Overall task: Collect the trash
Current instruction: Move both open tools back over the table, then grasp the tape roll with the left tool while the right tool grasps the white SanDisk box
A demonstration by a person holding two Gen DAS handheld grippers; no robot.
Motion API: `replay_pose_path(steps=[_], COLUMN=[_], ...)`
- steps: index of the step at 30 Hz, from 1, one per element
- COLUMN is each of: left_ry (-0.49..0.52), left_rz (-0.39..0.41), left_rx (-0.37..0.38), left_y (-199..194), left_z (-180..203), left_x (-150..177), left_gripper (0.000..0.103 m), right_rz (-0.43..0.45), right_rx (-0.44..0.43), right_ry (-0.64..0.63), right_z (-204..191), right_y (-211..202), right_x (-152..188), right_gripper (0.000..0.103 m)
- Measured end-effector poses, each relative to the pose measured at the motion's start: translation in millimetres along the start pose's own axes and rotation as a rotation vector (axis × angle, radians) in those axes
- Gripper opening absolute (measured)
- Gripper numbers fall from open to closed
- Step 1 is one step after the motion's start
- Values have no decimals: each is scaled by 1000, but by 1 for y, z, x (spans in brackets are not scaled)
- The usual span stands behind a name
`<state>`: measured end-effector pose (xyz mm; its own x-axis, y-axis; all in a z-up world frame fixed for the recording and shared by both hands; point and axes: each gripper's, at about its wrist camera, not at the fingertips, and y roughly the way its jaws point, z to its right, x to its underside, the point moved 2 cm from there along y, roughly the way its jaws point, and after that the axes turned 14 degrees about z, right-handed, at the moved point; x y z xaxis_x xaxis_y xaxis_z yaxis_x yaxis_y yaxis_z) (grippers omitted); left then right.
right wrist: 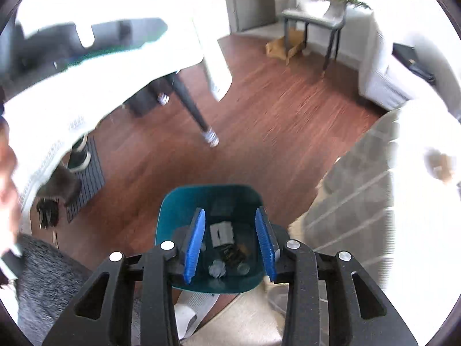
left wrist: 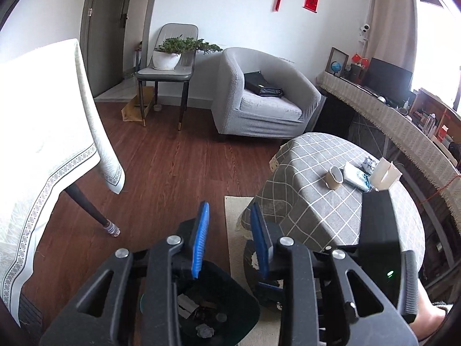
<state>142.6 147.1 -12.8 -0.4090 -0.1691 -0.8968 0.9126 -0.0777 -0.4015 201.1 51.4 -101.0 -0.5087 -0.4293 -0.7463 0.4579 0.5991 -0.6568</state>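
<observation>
Both grippers are empty, jaws parted. The right gripper (right wrist: 230,240) hangs over the teal bin (right wrist: 170,216), lower centre of frame, probably so scraps fall straight in; paper scraps (right wrist: 221,233) lie inside. Remaining trash, a cardboard tube (left wrist: 334,177) and a packet (left wrist: 356,177), sits on the checked table (left wrist: 302,207), right of frame. The left gripper (left wrist: 230,239) points between bin and table. A white-clothed table (left wrist: 43,144) crowds the left.

The left wrist camera is looking forward and slightly down across the room toward the armchair (left wrist: 259,98). The right wrist camera is tilting steeply down, sitting close over the bin (right wrist: 213,201). Both views are sharing the bin, floor (left wrist: 173,167) and plant chair (left wrist: 165,72).
</observation>
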Motion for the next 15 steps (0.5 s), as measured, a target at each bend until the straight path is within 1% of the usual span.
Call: replay_pose_path(steps=[1, 2, 5, 6, 10, 11, 12, 15], left_ry=[10, 19, 11, 11, 43, 44, 47, 103], left_rz=[4, 9, 7, 7, 20, 19, 19, 25], left_rx=[4, 10, 34, 44, 62, 80, 96, 115], left_y=[1, 2, 10, 14, 24, 26, 29, 41], left_z=[4, 10, 24, 30, 53, 59, 64, 87], left_x=[0, -1, -5, -6, -11, -11, -11, -11], left_gripper=[33, 36, 39, 40, 47, 50, 51, 53], right_rz=[12, 23, 55, 63, 103, 112, 122, 144], right_rx=[22, 47, 97, 108, 153, 166, 180, 216], right_ry=[0, -6, -9, 1, 50, 57, 67, 91], right_z=[5, 12, 31, 38, 72, 79, 87, 109], right_y=[-8, -15, -36, -41, -65, -70, -76, -89], right_x=[-2, -4, -5, -5, -2, 0, 1, 5], right_gripper=[37, 37, 37, 37, 37, 37, 37, 37])
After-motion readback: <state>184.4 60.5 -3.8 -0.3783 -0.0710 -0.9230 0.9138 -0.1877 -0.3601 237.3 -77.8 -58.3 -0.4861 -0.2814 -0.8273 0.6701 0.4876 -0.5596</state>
